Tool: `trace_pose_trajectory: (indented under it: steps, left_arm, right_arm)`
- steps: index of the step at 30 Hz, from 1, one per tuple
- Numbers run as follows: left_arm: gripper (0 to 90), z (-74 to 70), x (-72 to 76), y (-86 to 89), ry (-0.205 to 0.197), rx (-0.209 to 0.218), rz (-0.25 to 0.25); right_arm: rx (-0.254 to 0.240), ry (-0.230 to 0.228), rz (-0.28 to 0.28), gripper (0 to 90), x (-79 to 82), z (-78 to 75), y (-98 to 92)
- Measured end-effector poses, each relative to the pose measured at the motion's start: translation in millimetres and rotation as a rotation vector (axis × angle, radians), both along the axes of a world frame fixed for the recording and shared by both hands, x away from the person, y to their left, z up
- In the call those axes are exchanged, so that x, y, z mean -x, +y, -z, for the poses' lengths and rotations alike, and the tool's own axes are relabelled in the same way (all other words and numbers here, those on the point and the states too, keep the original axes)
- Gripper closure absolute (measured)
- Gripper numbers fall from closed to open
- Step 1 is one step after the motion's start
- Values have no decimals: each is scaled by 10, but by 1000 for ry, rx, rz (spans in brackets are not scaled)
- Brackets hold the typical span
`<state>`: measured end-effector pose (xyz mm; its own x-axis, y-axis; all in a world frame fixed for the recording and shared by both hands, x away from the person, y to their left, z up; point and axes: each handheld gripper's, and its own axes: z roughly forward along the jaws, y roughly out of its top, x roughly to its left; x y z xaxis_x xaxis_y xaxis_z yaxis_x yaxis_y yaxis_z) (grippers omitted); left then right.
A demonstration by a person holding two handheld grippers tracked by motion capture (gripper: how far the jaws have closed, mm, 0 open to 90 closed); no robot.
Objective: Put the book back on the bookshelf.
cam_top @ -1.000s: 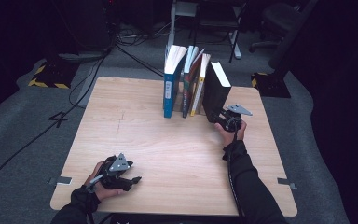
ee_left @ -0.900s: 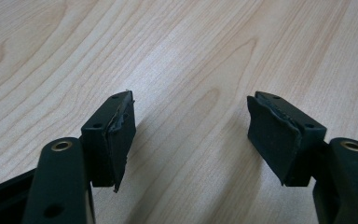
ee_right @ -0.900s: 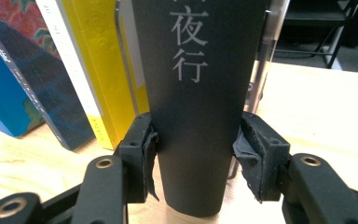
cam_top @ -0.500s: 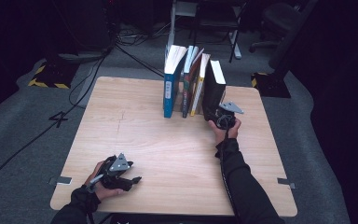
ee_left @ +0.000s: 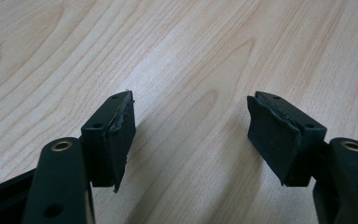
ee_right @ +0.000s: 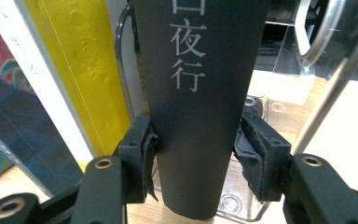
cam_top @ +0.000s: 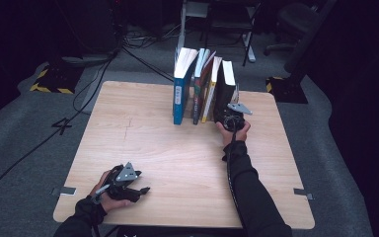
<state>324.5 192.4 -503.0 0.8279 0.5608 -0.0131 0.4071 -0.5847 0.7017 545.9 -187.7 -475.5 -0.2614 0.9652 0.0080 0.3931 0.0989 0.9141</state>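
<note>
Black is the book [ee_right: 200,107] that the right gripper [ee_right: 193,154] grasps: its two jaws press on the two sides of the spine near its lower end, and pale characters are printed on this spine. In the high view this black book [cam_top: 225,96] stands upright at the right end of a row of books on the far half of the wooden bench [cam_top: 168,148], and the right gripper [cam_top: 231,120] meets it from the near side, with one hand [cam_top: 233,132] behind it.

The row counts four or five books; the exact number is hard to tell from above. From the left there is one blue book [cam_top: 180,91], then one or two thin dark books [cam_top: 200,89], then one yellow book [cam_top: 212,91], which leans, and last the black one. In the right gripper view the yellow book [ee_right: 81,70] stands just beside the black book, and a clear plastic bookend [ee_right: 270,107] is behind it.

The left gripper [cam_top: 133,190] rests on the near left corner of the bench, well apart from the books. In the left gripper view its two jaws stand apart and released, with bare wood between them.

There are two grippers and one bench.
</note>
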Motion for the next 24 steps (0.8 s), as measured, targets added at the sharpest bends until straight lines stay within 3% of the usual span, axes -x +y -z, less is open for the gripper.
trace_pose_trajectory:
  steps: [12, 24]
  left_arm:
    - [316, 4, -3, 0, -1, 3, 3]
    - [311, 12, -5, 4, -6, 8, 6]
  right_arm:
    - [15, 16, -9, 491, -40, -22, 4]
    - [59, 49, -65, 504, 11, -108, -53]
